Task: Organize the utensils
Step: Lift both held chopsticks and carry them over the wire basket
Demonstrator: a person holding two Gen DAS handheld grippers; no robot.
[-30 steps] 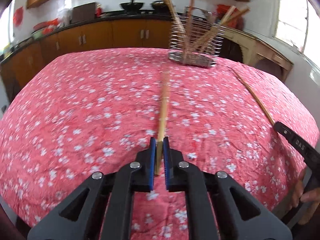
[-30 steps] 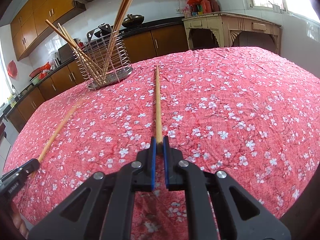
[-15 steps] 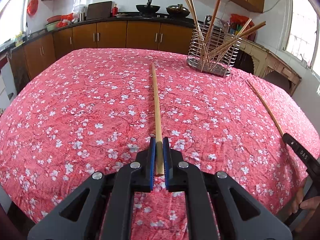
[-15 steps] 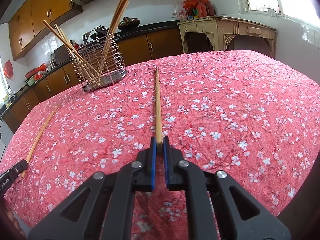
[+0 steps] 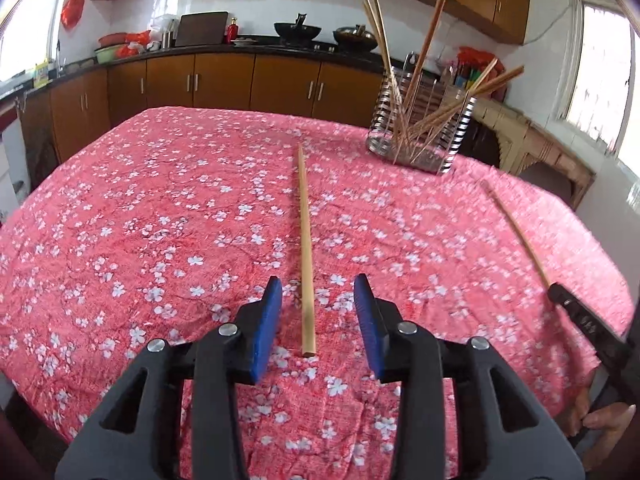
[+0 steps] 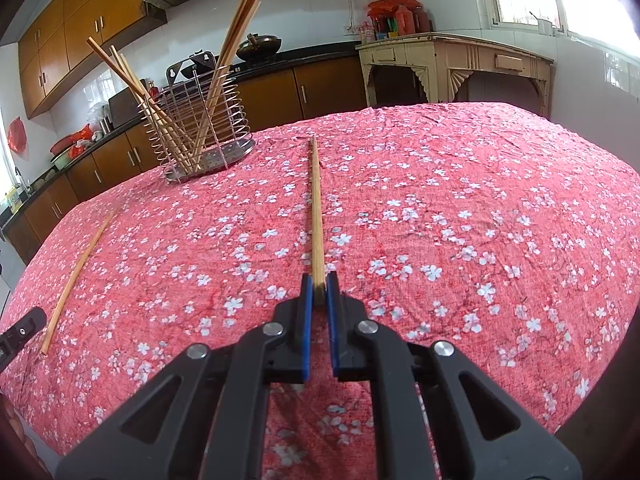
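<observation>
Left wrist view, left to right: your left gripper [image 5: 318, 312] is spread wide, pads clear on both sides of a chopstick [image 5: 305, 248] that lies flat on the red floral tablecloth [image 5: 140, 220], its near end between the fingers and touching neither. Further right and well back, the wire utensil holder [image 5: 420, 136] stands upright with several chopsticks leaning in it. At the far right, a second chopstick [image 5: 516, 232] runs to the tip of your right gripper [image 5: 560, 296].

Right wrist view: the loose chopstick [image 6: 78, 276] lies at the left, near the left gripper's tip [image 6: 20, 330]. The holder [image 6: 200, 136] sits behind. In the centre, your right gripper [image 6: 318, 292] is pinched narrow on the butt end of its chopstick [image 6: 316, 216], which points straight ahead; whether its tip rests on the cloth, I cannot tell.

Handling, as I judge it: these are light, stiff, smooth wooden sticks. An end grip gives a long lever, so expect pivoting if the tip hits the holder's wires. Grip the loose one slightly in from the butt, squarely across the pads, and don't scoop the cloth.
</observation>
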